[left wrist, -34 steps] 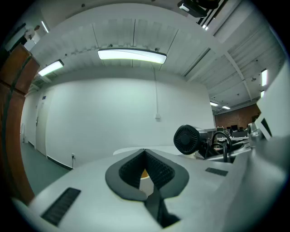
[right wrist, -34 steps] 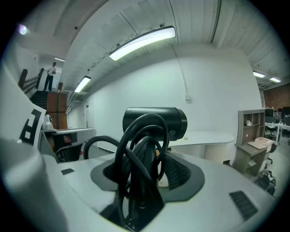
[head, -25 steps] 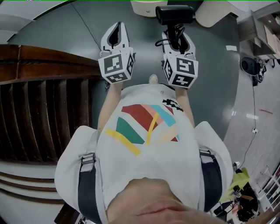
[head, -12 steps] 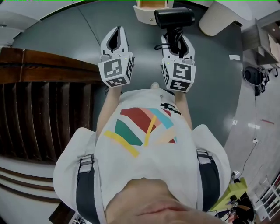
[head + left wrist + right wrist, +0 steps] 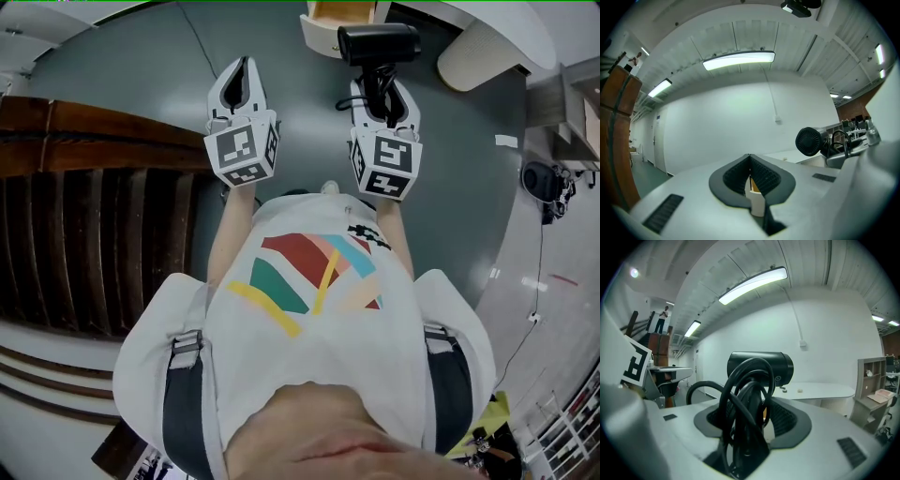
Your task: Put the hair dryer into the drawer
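My right gripper (image 5: pixel 381 82) is shut on the handle of the black hair dryer (image 5: pixel 378 42), held out over the grey floor with the barrel lying crosswise. In the right gripper view the hair dryer (image 5: pixel 759 367) stands upright between the pads, its black cord looped around the handle. My left gripper (image 5: pixel 244 64) is beside it on the left, shut and holding nothing. From the left gripper view the hair dryer (image 5: pixel 808 141) shows at the right, beyond the left gripper (image 5: pixel 750 157). A white unit with an open wood-lined drawer (image 5: pixel 330 17) lies just ahead at the top edge.
A dark brown wooden slatted structure (image 5: pixel 94 234) fills the left side. A white round table (image 5: pixel 487 42) stands at the top right near the drawer unit. Shelving (image 5: pixel 874 380) and cables are off to the right. The person's white shirt fills the lower middle.
Both grippers have moved forward together with the hair dryer. The white drawer unit at the top edge has come further into view and nearer.
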The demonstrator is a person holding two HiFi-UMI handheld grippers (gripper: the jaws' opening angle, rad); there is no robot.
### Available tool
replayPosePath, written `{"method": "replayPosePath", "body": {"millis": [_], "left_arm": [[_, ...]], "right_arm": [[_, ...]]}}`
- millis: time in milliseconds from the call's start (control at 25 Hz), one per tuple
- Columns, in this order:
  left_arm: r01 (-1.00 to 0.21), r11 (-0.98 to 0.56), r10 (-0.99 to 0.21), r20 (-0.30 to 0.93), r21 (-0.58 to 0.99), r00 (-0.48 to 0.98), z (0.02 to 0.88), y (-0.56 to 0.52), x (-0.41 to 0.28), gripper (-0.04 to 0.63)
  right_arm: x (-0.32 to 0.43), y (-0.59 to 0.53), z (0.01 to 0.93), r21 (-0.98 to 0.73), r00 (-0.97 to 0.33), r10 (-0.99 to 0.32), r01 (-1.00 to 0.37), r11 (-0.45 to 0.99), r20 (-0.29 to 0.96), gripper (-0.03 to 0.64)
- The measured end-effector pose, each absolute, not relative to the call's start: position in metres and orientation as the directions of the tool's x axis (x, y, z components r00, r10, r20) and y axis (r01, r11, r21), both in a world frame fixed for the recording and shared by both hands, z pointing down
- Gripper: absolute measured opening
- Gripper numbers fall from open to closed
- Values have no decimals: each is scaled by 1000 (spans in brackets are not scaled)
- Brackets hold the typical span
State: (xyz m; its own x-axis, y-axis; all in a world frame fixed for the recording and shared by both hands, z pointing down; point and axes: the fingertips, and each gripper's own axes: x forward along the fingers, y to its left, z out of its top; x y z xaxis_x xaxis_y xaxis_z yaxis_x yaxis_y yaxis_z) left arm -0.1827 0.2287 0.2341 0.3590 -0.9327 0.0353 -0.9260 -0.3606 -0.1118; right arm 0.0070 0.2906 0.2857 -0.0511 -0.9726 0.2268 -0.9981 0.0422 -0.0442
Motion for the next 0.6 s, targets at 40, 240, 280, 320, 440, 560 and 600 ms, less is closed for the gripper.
{"method": "replayPosePath", "body": {"millis": [40, 240, 280, 320, 440, 560, 600], "left_arm": [[-927, -361, -933, 37, -105, 359, 237, 227, -182, 15], [-917, -392, -920, 51, -74, 389, 249, 221, -168, 16], [-915, -398, -917, 49, -71, 395, 249, 220, -164, 16], [-913, -402, -915, 45, -68, 400, 247, 218, -162, 15], [-910, -412, -911, 32, -54, 411, 247, 215, -159, 15], [-908, -415, -910, 19, -49, 415, 248, 213, -156, 15], [-907, -418, -909, 14, -51, 418, 249, 212, -155, 16]], "right_arm": [[7, 288, 288, -40, -53, -970, -998, 44, 235, 241], [10, 287, 296, -30, -50, -963, -999, 43, 265, 241], [11, 287, 296, -27, -48, -962, -999, 42, 267, 241], [12, 286, 296, -24, -46, -962, -999, 41, 268, 241], [12, 287, 296, -15, -43, -963, -999, 40, 265, 241], [14, 284, 298, -4, -46, -965, -999, 47, 260, 241], [14, 282, 299, 0, -44, -966, -999, 46, 256, 241]]}}
